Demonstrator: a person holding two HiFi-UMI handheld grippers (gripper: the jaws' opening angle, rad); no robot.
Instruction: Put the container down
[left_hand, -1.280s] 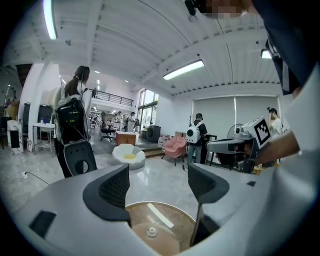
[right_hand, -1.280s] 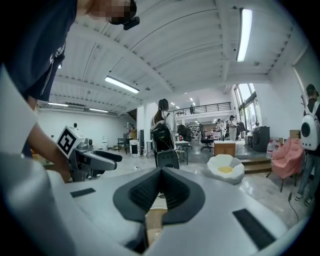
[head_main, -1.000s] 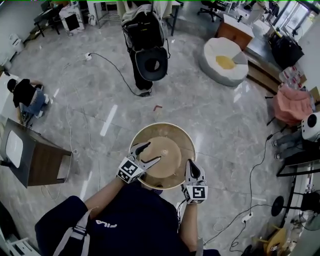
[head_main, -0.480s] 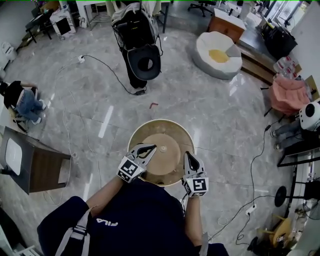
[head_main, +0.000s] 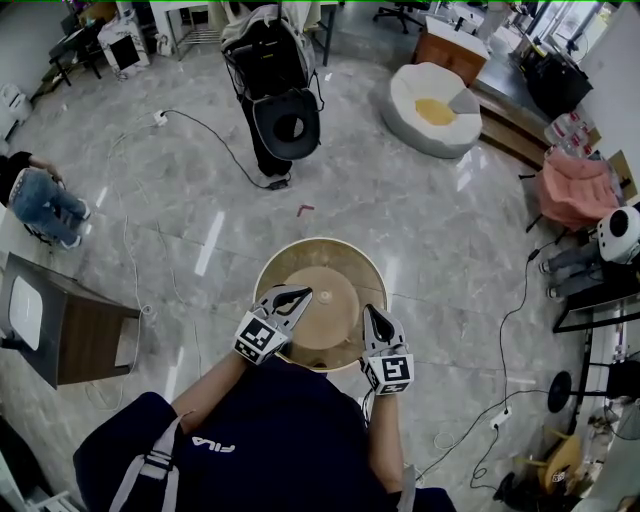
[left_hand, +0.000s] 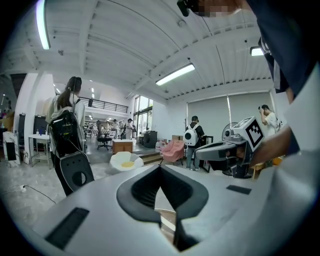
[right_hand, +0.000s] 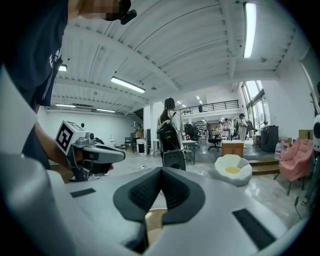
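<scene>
A round tan container (head_main: 322, 250) hangs at waist height over the marble floor, carried between my two grippers. My left gripper (head_main: 300, 296) is shut on the near left part of its rim, and a tan sliver of the rim (left_hand: 165, 215) shows between the closed jaws in the left gripper view. My right gripper (head_main: 369, 312) is shut on the near right part, with the tan rim (right_hand: 154, 220) below its meeting fingertips. Each gripper view shows the other gripper: the right gripper (left_hand: 226, 150) and the left gripper (right_hand: 97, 155).
A person with a backpack and a black round case (head_main: 289, 125) stands ahead. A white beanbag (head_main: 432, 108) lies at the far right, a pink chair (head_main: 580, 195) further right, a dark wooden cabinet (head_main: 75, 325) at the left. Cables (head_main: 215, 125) run over the floor.
The left gripper's jaws, spread wide a second ago, have closed on the container's rim. The right gripper has stayed put, and the person crouching at the left has shifted.
</scene>
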